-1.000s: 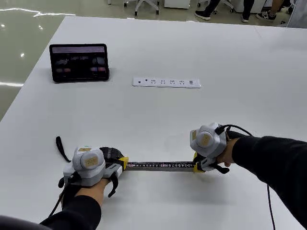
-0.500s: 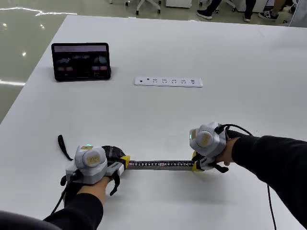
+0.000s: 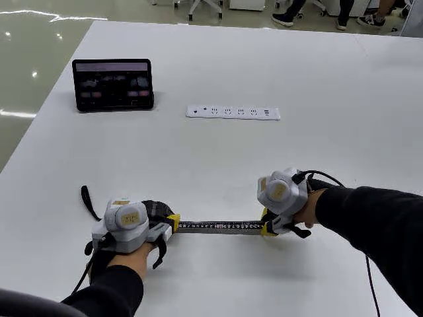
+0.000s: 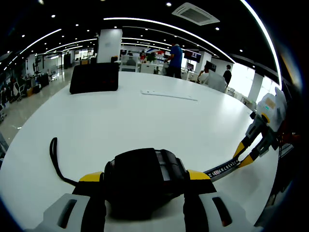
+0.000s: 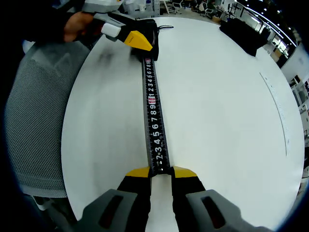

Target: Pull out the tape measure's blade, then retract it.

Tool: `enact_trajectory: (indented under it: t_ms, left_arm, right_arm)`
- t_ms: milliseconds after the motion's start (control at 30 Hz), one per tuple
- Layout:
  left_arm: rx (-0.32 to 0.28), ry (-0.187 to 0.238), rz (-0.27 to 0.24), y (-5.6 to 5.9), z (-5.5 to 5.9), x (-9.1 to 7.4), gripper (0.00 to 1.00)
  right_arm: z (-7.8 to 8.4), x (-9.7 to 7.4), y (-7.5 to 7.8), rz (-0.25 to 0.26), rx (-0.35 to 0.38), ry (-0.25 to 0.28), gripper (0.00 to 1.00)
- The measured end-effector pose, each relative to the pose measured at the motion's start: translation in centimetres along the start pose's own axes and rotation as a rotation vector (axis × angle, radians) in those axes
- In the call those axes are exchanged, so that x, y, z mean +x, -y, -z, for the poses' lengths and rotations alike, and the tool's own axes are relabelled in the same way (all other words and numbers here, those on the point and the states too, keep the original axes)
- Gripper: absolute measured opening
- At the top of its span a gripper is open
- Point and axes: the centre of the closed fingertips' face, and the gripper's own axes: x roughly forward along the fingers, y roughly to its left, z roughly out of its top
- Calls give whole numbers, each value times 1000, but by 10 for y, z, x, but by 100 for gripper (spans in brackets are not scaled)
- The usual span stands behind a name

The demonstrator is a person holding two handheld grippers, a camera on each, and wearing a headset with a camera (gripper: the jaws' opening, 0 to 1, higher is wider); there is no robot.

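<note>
Closest in, my left gripper has its two jaws clamped on either side of the black-and-yellow tape measure case, which sits on the white tabletop at my left. My own gripper view gives me its ribbed black back bulging between the jaw tips. One case, and one thin black wrist strap curling away from it on the table. Out of the case runs the dark steel blade printed with white numerals, one blade, lying flat and straight across the table to my right gripper, whose yellow-tipped jaws are pressed together on the blade's very end. The right gripper view lets me read the digits climbing away toward the case, with a red mark partway along; from the head view that print is too small to make out, but there I get the whole span at once, two grippers well apart with the tape stretched between them. That right gripper view also catches a grey mesh chair back beside the table edge. Further out, one long white power strip lies flat, and one black tablet stands propped at the far left.
</note>
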Motion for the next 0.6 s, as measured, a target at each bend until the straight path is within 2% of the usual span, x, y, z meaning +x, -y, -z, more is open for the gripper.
enact_trajectory:
  t_ms: [600]
  left_arm:
    - [-4,-2,0,1,-1,-1,61]
  right_arm:
    - [-12,5,-1,3,6,20,11]
